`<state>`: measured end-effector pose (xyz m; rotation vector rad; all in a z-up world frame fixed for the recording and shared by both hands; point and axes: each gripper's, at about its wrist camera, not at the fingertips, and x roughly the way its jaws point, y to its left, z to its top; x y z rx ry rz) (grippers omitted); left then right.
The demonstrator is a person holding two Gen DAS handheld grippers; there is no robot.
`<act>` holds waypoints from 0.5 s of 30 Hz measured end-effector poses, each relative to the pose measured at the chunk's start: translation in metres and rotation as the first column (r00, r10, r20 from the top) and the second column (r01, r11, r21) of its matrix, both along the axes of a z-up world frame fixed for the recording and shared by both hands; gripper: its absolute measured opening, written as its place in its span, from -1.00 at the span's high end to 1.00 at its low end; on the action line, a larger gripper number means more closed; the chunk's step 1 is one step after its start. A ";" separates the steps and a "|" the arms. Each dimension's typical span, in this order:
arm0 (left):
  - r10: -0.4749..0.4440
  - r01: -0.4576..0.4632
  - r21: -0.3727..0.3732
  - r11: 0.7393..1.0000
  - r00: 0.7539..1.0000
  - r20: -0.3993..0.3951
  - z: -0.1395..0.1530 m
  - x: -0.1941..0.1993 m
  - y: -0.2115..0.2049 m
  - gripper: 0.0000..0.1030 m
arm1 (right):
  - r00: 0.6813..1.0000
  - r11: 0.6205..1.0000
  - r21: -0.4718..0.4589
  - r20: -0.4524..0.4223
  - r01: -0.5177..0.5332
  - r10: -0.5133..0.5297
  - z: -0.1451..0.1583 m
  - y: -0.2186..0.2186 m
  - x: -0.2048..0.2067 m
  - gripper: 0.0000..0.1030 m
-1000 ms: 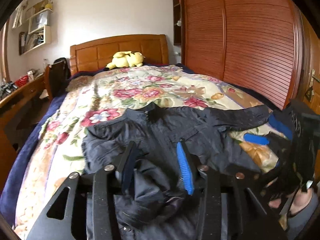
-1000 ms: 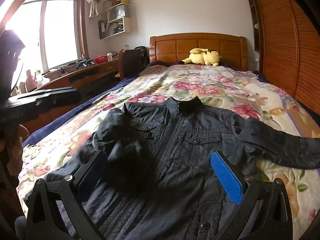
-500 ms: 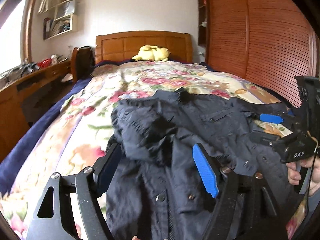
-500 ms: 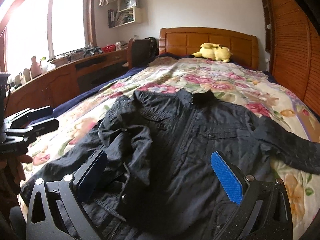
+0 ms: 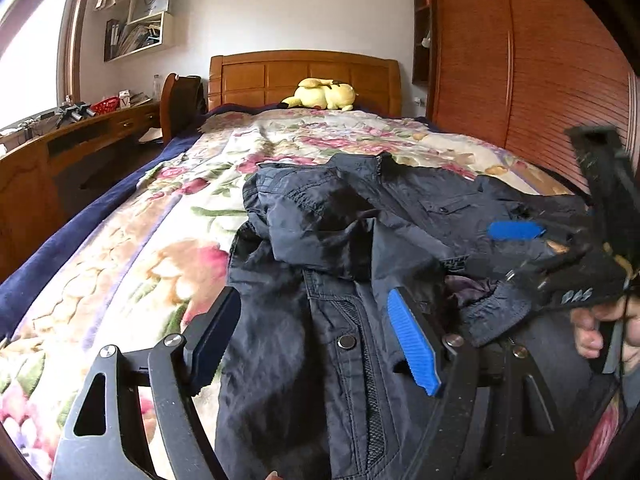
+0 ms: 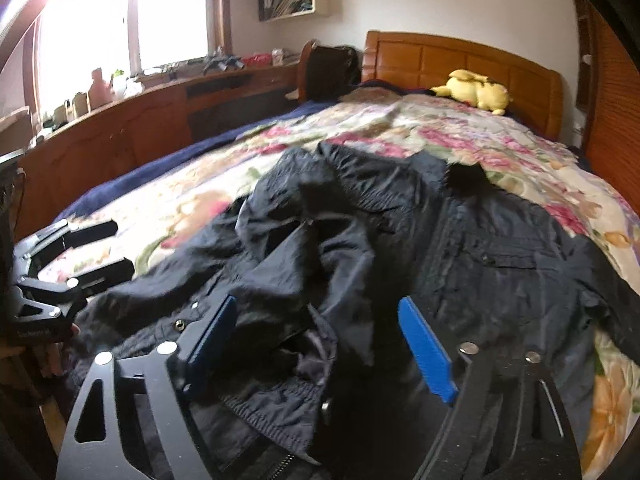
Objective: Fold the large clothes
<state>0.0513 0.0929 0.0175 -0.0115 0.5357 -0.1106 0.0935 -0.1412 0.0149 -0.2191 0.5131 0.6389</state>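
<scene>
A dark navy jacket (image 5: 400, 208) lies front-up on the floral bedspread (image 5: 132, 264), collar toward the headboard. Its left sleeve (image 6: 320, 248) is folded over the chest, with the cuff (image 6: 280, 384) near the hem. My left gripper (image 5: 314, 298) is open low over the jacket's left front, gripping nothing. My right gripper (image 6: 318, 302) hovers over the cuff and its jaws are closing; the cuff lies between them and the pads stand clear of it. Each gripper shows in the other's view, the right gripper (image 5: 524, 248) over the jacket's right side and the left gripper (image 6: 120, 248) by the bed's left edge.
A yellow plush toy (image 5: 320, 94) rests against the wooden headboard (image 5: 304, 72). A long wooden desk (image 6: 132, 128) with clutter runs under the window on the left, with a chair (image 5: 180, 104) beside it. Wooden wardrobe doors (image 5: 540, 80) line the right side. A hand (image 5: 592, 332) holds the right gripper.
My left gripper let go of the sleeve, which now lies folded across the jacket's chest, and sank toward the bed. My right gripper moved in over the cuff and its jaws narrowed.
</scene>
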 end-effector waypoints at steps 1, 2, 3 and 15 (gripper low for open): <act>0.002 -0.002 0.000 1.000 1.000 0.003 -0.001 -0.001 0.001 -0.49 | 1.000 1.000 -0.015 -0.007 -0.006 0.006 -0.003 0.004 0.001 -0.53; 0.002 -0.002 0.000 1.000 1.000 0.004 -0.002 -0.002 0.001 -0.50 | 1.000 1.000 -0.029 -0.015 -0.010 0.010 -0.006 0.006 0.003 -0.52; -0.002 0.002 -0.001 1.000 1.000 0.004 -0.004 -0.002 0.001 -0.50 | 1.000 0.999 -0.037 -0.021 -0.017 0.016 -0.009 0.008 0.005 -0.50; -0.012 0.011 0.040 0.999 1.000 0.013 -0.014 -0.010 -0.007 -0.50 | 0.999 0.988 -0.153 -0.032 -0.017 0.012 -0.028 0.019 0.004 0.23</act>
